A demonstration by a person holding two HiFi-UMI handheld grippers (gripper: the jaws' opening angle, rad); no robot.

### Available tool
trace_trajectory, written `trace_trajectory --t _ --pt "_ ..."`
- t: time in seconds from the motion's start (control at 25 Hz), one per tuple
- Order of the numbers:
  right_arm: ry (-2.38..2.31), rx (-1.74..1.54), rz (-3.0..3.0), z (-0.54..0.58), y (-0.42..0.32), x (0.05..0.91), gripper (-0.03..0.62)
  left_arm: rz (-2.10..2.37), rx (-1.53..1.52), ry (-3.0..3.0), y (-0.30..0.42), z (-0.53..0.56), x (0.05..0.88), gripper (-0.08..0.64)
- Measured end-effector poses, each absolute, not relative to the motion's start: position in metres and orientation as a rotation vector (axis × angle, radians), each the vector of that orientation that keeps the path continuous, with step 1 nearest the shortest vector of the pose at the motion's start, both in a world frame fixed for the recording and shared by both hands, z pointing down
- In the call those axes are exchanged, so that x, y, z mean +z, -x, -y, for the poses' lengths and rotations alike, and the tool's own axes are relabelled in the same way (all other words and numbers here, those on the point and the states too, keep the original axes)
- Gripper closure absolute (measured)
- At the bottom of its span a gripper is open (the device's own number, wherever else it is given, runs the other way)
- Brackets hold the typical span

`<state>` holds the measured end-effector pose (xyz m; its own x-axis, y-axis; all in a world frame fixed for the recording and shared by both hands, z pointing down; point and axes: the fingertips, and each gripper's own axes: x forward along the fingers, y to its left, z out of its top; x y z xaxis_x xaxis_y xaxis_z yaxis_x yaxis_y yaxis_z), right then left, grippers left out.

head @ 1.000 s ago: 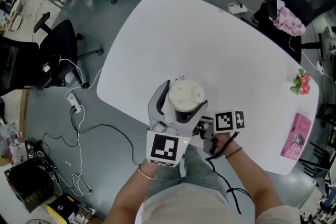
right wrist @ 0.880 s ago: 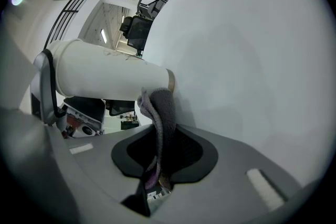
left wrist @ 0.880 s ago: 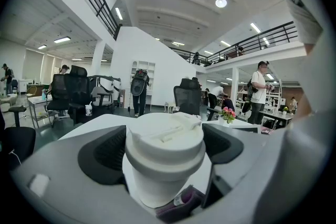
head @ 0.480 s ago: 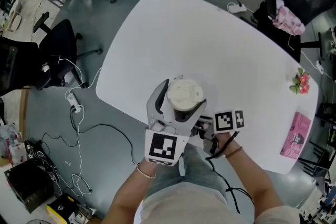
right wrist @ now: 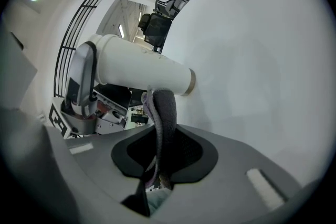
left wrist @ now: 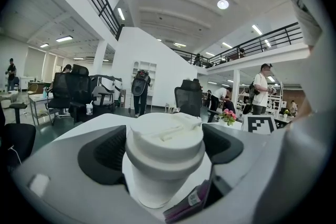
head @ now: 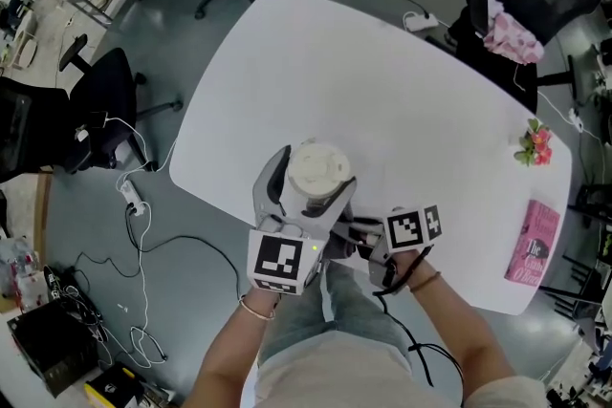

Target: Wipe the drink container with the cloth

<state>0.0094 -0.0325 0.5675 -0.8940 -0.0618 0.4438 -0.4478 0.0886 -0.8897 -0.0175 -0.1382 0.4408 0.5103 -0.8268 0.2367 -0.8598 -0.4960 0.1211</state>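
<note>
As before, left hand-held gripper [left wrist: 164, 153] tight on cup [head: 316, 167], right hand-held gripper [right wrist: 161, 157] on cloth [right wrist: 164, 110].

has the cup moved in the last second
Yes, slightly: the cup, in the left gripper, shifted left along the table's near edge, away from the flowers.

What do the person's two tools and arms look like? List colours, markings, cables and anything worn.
The left tool and right tool are light grey with black pads, each carrying a cube of black-and-white square markers. A black cable trails from the right tool past the wrist. Each wrist wears a thin bracelet.
</note>
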Motion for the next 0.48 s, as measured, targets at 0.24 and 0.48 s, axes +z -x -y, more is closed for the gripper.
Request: trace_trajectory --t 0.24,0.48 --pt "-0.506 1.837 2.138 0.026 -0.026 0.553 0.520 1.451 0.148 -2.481 0.021 0.131 0.439 0.109" --pt "-0.533 1.729 2.227 0.029 -0.042 0.530 0.520 1.507 0.119 -2.444 0.033 0.118 0.424 0.132"
